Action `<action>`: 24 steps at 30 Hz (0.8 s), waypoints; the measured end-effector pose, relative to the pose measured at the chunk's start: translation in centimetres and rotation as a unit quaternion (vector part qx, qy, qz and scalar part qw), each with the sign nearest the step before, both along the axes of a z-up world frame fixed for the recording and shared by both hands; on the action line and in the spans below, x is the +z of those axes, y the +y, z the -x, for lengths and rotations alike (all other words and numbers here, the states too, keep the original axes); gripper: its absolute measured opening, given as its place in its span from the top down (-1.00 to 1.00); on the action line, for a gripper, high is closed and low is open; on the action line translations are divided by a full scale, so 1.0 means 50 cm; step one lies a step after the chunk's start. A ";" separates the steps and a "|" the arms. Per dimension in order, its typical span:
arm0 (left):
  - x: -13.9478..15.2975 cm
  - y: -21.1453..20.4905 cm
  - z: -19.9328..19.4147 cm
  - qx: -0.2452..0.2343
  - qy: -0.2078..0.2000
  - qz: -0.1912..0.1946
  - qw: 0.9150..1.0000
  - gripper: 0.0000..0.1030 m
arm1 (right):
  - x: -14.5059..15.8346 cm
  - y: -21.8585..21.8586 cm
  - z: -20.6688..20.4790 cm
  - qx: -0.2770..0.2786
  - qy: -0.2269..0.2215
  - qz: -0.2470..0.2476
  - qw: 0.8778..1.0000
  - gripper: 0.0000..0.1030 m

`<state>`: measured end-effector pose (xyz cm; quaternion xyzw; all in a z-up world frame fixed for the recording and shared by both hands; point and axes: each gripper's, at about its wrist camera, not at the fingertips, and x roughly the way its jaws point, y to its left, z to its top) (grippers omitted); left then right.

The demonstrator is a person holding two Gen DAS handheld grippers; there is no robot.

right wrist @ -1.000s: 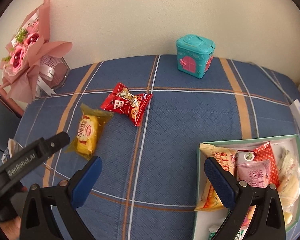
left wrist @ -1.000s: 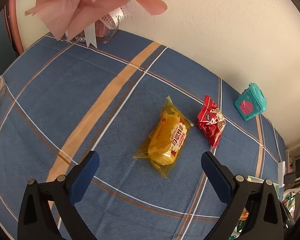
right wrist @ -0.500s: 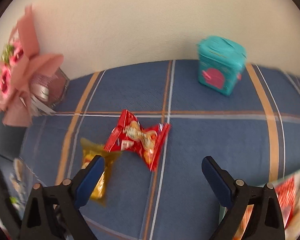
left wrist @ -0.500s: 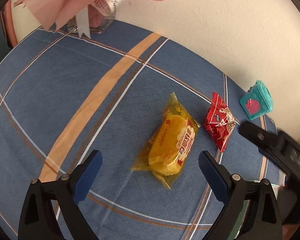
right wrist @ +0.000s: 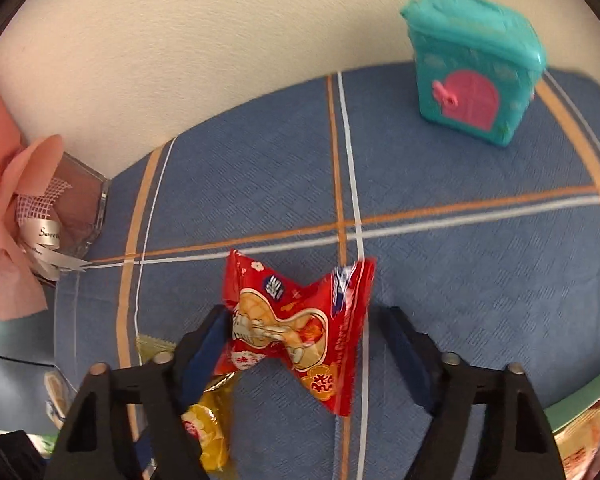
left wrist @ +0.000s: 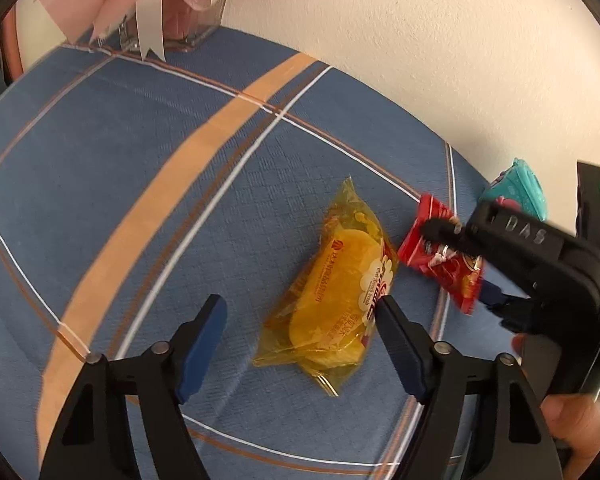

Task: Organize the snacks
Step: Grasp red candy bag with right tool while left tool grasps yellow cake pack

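Left gripper (left wrist: 300, 328) low and level, jaws spread wide, blue pads (left wrist: 204, 340) facing each other, right gripper (right wrist: 306, 340) angled downward, jaws wide apart, its black body crossing ahead-right of the left

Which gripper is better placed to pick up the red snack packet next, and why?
Right. The right gripper is open with the red snack packet already between its fingers. The left gripper is open around the yellow snack packet instead.
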<state>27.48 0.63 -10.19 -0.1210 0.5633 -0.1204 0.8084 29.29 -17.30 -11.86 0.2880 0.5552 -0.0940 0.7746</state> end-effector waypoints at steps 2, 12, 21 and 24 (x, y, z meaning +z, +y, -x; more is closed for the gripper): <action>-0.003 -0.004 0.002 -0.003 0.005 0.007 1.000 -0.32 | -0.001 -0.001 0.007 -0.001 0.006 0.006 1.000 -0.02; 0.008 -0.006 0.007 -0.012 0.015 0.027 0.999 -0.03 | 0.015 -0.008 0.078 0.006 -0.007 -0.003 1.000 0.00; 0.044 0.000 0.039 -0.012 0.014 0.013 1.000 0.07 | 0.085 0.003 0.171 0.023 -0.029 0.024 0.999 0.00; 0.063 -0.010 0.056 -0.023 0.002 0.003 1.000 0.14 | 0.113 0.019 0.192 0.035 -0.040 0.043 0.998 0.00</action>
